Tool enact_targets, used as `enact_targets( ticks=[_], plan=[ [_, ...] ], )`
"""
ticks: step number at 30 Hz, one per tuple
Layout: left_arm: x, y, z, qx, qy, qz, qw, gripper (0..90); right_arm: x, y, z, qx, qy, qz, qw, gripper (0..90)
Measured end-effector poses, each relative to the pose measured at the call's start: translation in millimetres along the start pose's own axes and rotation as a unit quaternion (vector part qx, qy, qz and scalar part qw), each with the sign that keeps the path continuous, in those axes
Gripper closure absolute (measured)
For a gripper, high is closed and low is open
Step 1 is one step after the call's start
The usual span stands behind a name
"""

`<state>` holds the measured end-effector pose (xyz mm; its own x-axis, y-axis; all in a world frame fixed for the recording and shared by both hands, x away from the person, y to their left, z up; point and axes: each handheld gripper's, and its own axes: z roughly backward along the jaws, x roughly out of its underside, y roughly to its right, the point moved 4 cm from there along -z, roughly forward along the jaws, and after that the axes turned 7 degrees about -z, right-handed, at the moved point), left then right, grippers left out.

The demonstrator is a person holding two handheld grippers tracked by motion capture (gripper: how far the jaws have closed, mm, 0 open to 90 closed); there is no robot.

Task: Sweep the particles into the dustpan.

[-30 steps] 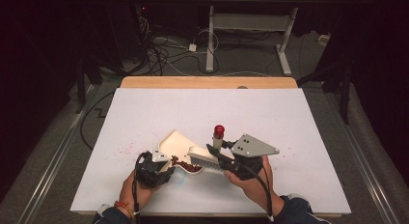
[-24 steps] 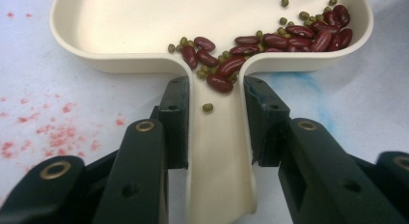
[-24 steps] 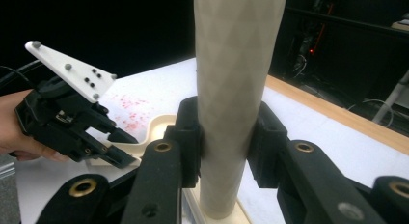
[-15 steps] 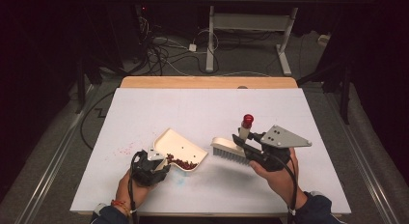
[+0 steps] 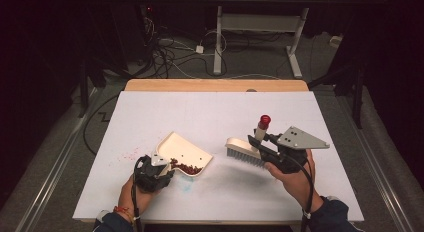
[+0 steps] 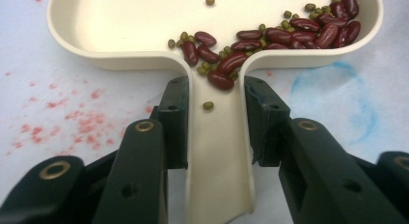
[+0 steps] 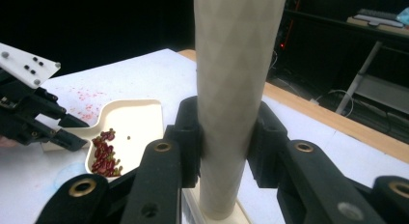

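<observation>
1. Your left gripper [image 5: 161,168] sits low at the near left of the table [image 5: 320,132], its jaws pinching the dustpan [image 5: 183,152] by the handle.
2. The dustpan lies flat on the table, with beans [image 6: 270,40] in it.
3. Your right gripper [image 5: 265,149] is raised right of the pan, clamping the brush [image 5: 243,151] by its upright handle, bristles down.

Table [image 5: 220,117] brightly lit from above, dark surroundings, soft shadows, high view grainy, near tongs blurred
</observation>
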<state>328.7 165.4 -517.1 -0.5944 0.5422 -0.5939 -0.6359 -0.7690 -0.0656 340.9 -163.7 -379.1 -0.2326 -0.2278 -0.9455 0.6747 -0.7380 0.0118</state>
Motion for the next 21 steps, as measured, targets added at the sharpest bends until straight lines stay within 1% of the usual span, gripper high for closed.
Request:
enact_targets(
  ticks=[3, 5, 8, 13, 18, 21],
  plan=[
    [2.6, -5.4, 1.8, -0.003, 0.0, 0.007, 1.0, 63.5, -0.5, 4.1, 8.4, 0.0, -0.001, 0.002, 1.0, 70.0],
    [2.8, -8.5, 5.0, -0.005, 0.003, 0.011, 0.9999, 63.6, -1.0, 9.0, 15.7, 0.0, 0.001, -0.001, 1.0, 70.0],
    [4.7, -14.4, 8.3, -0.008, 0.008, 0.023, 0.9997, 63.7, -1.3, 17.6, 26.5, -0.002, -0.007, -0.001, 1.0, 69.9],
    [9.3, -23.5, 7.9, -0.009, 0.009, 0.038, 0.9992, 63.7, 2.6, 33.1, 45.0, -0.002, -0.02, -0.003, 0.9998, 70.0],
    [10.8, -26.2, 6.4, -0.015, 0.006, 0.042, 0.999, 63.7, 11.7, 44.7, 63.0, -0.006, -0.043, -0.005, 0.999, 70.0],
    [11.3, -28.7, 7.0, -0.021, 0.004, 0.047, 0.9987, 63.7, 17.4, 52.6, 76.3, -0.017, -0.058, -0.005, 0.9982, 69.9]
  ],
)
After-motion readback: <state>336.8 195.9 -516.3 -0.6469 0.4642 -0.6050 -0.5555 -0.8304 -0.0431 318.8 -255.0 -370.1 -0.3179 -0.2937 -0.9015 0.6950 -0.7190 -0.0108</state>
